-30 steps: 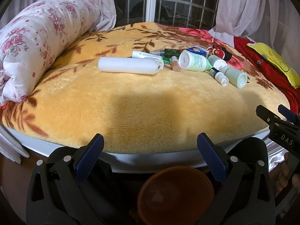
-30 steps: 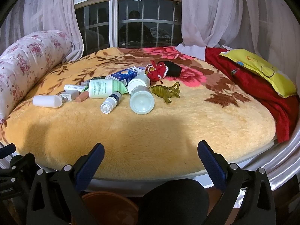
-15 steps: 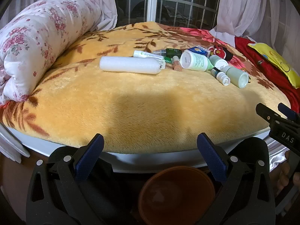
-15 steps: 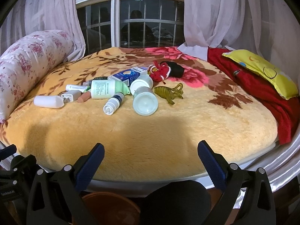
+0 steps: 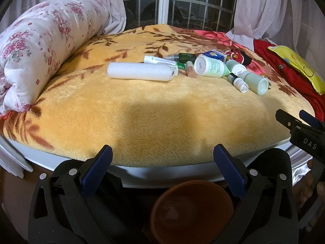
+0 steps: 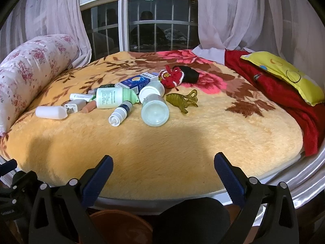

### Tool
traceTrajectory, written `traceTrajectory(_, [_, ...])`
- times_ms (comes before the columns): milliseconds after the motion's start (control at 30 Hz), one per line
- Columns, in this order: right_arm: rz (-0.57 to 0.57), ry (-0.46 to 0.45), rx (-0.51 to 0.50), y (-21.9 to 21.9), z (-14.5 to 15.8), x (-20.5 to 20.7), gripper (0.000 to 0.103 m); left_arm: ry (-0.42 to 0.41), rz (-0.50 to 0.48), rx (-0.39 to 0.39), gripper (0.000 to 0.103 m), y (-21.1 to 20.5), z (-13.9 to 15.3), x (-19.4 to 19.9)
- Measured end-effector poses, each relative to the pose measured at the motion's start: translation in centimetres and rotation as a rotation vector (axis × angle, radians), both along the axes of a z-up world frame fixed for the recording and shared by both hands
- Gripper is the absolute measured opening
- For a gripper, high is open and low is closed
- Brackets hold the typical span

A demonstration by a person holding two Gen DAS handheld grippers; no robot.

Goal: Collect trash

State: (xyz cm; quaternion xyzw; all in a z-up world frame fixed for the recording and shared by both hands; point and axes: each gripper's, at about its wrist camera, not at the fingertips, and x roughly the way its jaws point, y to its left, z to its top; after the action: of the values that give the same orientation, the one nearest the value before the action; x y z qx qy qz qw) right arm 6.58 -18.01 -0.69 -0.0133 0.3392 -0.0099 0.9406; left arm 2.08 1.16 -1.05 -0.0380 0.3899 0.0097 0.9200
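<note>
So the surface I was working over was a round bed [image 6: 203,142] covered in a fuzzy yellow-orange blanket [image 5: 162,118] with brown leaf prints and a pink flower toward the back. A rolled floral quilt [image 5: 40,46] sat along the left edge, and a red cloth [image 6: 284,93] with a yellow pillow [image 6: 284,73] on it lay at the right. Behind it all was a barred window [image 6: 150,26], dark outside, with sheer curtains [image 6: 233,16] on both sides.

The trash was bunched around the middle of the bed: a white foam tube [image 5: 140,74] furthest left, then a pale green bottle [image 6: 111,97] on its side, a small spray bottle [image 6: 120,113], a round clear jar [image 6: 155,111], a blue-and-white box [image 6: 138,81] and some small tubes behind. Just right of that pile lay an olive hair claw [image 6: 182,100] and a red-and-black knitted thing [image 6: 178,76].

My left hand-held gripper [image 5: 162,170] hung at the near edge of the bed, spread wide, nothing in it. The right hand-held gripper [image 6: 162,174] looked the same, wide apart and empty. A brown bucket [image 5: 191,209] sat on the floor right under the left one.
</note>
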Motion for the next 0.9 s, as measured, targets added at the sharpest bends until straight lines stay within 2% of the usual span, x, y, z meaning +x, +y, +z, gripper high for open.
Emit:
traceTrajectory(233, [0.076,-0.017,0.009,-0.7,0.5,2.5,0.098,-0.015,-0.012,0.035,0.097,-0.4,1.0,0.8])
traceTrajectory(400, [0.106,0.027,0.065,-1.8,-0.4,6.2,0.097,-0.031,-0.009,0.045,0.097,0.0,1.6,2.3])
traceTrajectory(433, [0.107,0.033,0.069,-1.9,-0.5,6.7,0.093,-0.032,-0.009,0.045,0.097,0.1,1.7,2.6])
traceTrajectory(467, [0.111,0.041,0.074,-1.8,-0.7,7.3,0.085,-0.032,-0.008,0.046,0.097,0.2,1.7,2.9])
traceTrajectory(533, [0.127,0.063,0.087,-1.6,-1.1,8.5,0.078,-0.031,-0.008,0.042,0.097,0.4,1.7,3.4])
traceTrajectory(900, [0.140,0.112,0.084,-0.1,-2.8,13.0,0.076,-0.068,-0.024,0.064,0.097,0.8,1.8,4.5])
